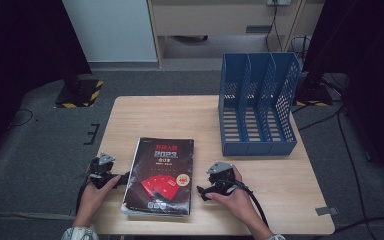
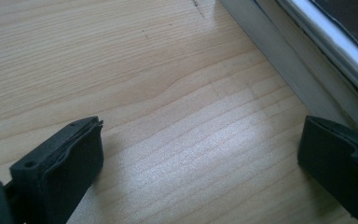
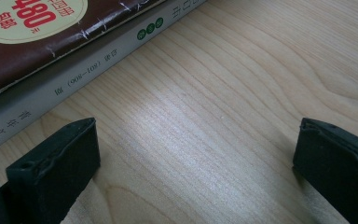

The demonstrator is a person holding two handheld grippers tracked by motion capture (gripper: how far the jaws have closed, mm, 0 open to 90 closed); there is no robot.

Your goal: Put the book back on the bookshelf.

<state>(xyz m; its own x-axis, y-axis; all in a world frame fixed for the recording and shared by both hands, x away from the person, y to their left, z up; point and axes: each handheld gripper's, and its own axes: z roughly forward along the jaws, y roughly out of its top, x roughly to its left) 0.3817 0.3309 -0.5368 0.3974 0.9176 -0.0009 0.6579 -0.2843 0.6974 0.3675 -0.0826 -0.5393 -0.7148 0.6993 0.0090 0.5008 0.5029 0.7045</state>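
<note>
High view: pale wooden table (image 1: 260, 170) on grey carpet, dark curtains either side, beige cabinet behind. Blue perforated plastic three-slot file rack (image 1: 258, 102) at far right, slots empty. Thick black-covered book with red print (image 1: 161, 176) near the front edge, between left gripper (image 1: 125, 178) and right gripper (image 1: 200, 192).

Left gripper view: jaws spread wide over bare wood, book's page edge just beside one jaw.

Right gripper view: jaws released, nothing between, grey spine nearby.

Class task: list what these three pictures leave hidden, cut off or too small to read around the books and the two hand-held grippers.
- Lower book: high view, cover hidden by the dark book on top.
- Dark book's small print: high view, too small.
- Spine text: right gripper view, cut off by the frame edge.
- File rack floor: high view, partly hidden by its dividers.
</note>
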